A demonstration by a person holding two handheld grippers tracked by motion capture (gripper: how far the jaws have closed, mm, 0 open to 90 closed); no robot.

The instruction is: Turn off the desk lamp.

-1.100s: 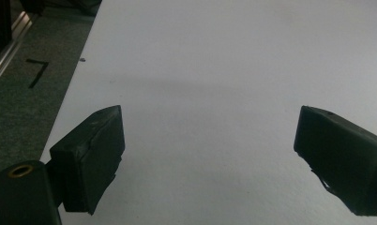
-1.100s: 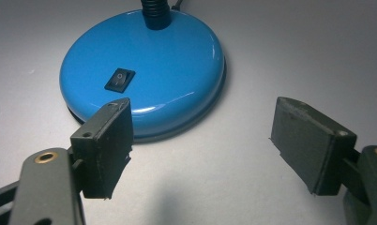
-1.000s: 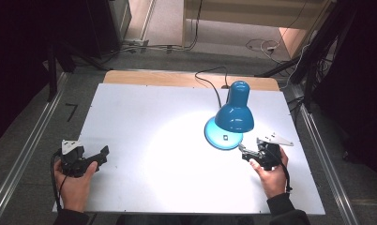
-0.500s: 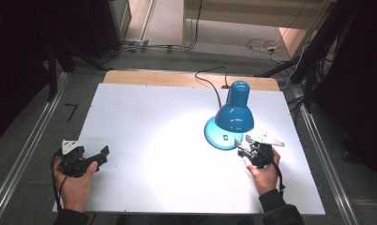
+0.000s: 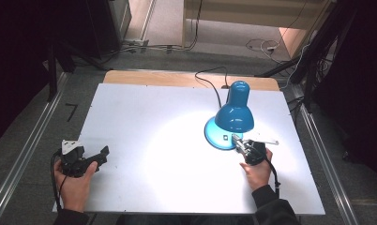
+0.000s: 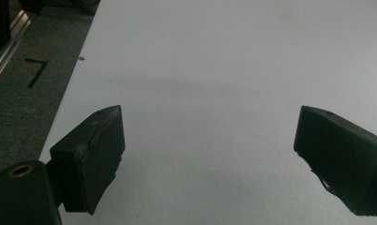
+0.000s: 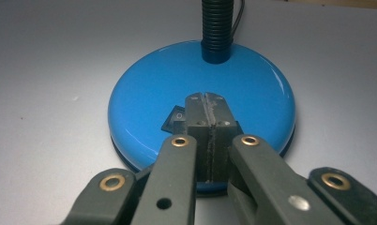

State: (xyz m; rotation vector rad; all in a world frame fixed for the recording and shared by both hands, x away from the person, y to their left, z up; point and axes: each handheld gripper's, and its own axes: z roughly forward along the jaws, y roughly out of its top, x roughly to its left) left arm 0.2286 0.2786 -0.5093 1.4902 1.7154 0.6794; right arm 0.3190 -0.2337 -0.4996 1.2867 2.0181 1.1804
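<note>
Resting at the near left corner of the table (image 5: 144, 117), the left gripper (image 5: 103, 153) sits in the person's left hand (image 5: 74, 180) with its jaws spread wide; in the left gripper view the two black pads (image 6: 90, 152) stand far apart over bare white tabletop, nothing between them. It lies well apart from the work, so it looks to have no part in the coming move.

Toward the right, the blue desk lamp (image 5: 234, 112) stands lit, its shade tipped down over a bright pool of light and its cord running off the far edge. Its round base (image 7: 149, 89) sits just beyond the right gripper (image 7: 207, 112), whose jaws have just been closing and are now pressed flat together with nothing between them. The closed tips hang over the near part of the base, right beside the black rocker switch (image 7: 176, 117), which peeks out at their left side; whether they touch it cannot be told.

The switch's long axis seems to run roughly along the gripper's line of reach. A short push down and slightly leftward in the right gripper view is probably all the move needs, and the right hand (image 5: 256, 171) is clearly the nearer one.
</note>
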